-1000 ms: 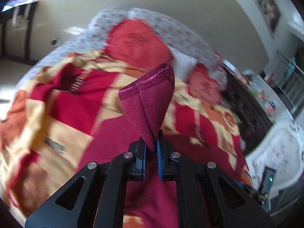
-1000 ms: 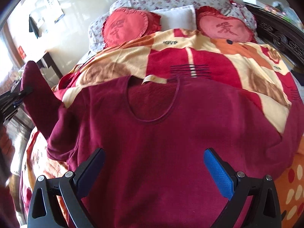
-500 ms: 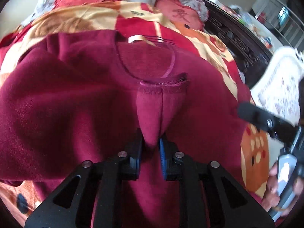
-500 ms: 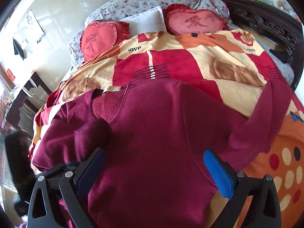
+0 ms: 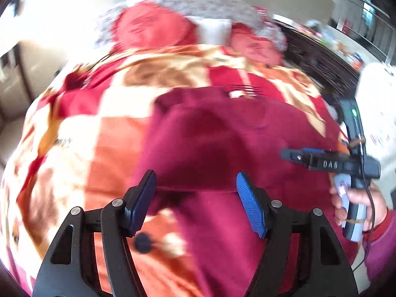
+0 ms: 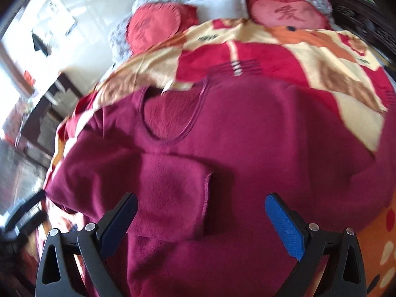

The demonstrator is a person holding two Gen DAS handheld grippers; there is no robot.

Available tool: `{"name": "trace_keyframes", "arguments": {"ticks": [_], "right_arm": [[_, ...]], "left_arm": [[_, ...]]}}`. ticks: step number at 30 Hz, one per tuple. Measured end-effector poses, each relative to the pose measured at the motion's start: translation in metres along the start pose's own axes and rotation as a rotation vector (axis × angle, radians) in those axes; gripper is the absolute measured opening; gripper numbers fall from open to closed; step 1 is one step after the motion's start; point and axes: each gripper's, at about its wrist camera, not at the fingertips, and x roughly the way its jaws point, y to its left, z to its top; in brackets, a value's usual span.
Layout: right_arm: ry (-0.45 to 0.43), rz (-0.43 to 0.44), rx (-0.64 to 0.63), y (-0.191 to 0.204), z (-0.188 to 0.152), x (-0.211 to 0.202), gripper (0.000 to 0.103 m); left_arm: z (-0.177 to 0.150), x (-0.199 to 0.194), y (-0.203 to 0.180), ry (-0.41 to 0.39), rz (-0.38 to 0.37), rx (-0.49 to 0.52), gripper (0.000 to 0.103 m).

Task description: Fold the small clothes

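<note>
A maroon long-sleeved top (image 6: 247, 128) lies flat on the bed, neckline (image 6: 170, 113) toward the pillows. Its left sleeve (image 6: 170, 198) is folded across the chest, cuff edge near the middle. The top also shows in the left wrist view (image 5: 222, 143). My left gripper (image 5: 195, 203) is open and empty, just above the top's left edge. My right gripper (image 6: 200, 225) is open and empty, above the folded sleeve; it also shows in the left wrist view (image 5: 304, 156), held in a hand at the right.
A red, orange and cream patterned blanket (image 6: 309, 57) covers the bed. Two red heart cushions (image 6: 153, 24) and a white pillow (image 6: 222, 2) lie at the head. A dark wooden bed frame (image 5: 319, 61) runs along the right.
My left gripper has let go of the sleeve cuff, opened and drawn back to the left. The sleeve now lies folded across the chest. My right gripper stays open.
</note>
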Motion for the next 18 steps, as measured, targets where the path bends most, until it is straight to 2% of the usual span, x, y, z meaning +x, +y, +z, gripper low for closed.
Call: {"name": "trace_keyframes", "arguments": {"ticks": [2,3,4,5,7,10,14,16,18], "right_arm": [[0.013,-0.014,-0.039,0.007,-0.002,0.012,0.059],[0.015,-0.020,-0.058,0.010,-0.002,0.016,0.053],[0.003,-0.031,-0.088,0.014,-0.003,0.020,0.043],[-0.016,-0.046,-0.121,0.018,-0.004,0.022,0.028],[-0.023,-0.054,-0.148,0.021,-0.003,0.020,0.004],[-0.083,-0.026,-0.148,0.018,0.005,-0.008,0.005],[-0.255,-0.126,-0.159,0.000,0.023,-0.074,0.005],[-0.273,-0.184,-0.135,-0.017,0.033,-0.087,0.005],[-0.260,-0.249,-0.115,-0.035,0.040,-0.084,0.005]], "left_arm": [[-0.005,0.001,0.020,0.016,0.003,-0.065,0.067],[-0.007,0.002,0.028,0.024,0.003,-0.096,0.067],[-0.008,0.003,0.031,0.024,0.006,-0.108,0.067],[-0.010,0.002,0.034,0.020,0.015,-0.120,0.067],[-0.007,0.002,0.036,0.008,0.024,-0.136,0.067],[-0.005,-0.003,0.039,-0.019,0.020,-0.151,0.067],[-0.001,0.001,0.038,-0.023,0.016,-0.150,0.067],[0.002,0.013,0.032,0.000,0.011,-0.150,0.067],[0.001,0.024,0.025,0.019,0.007,-0.143,0.067]]}}
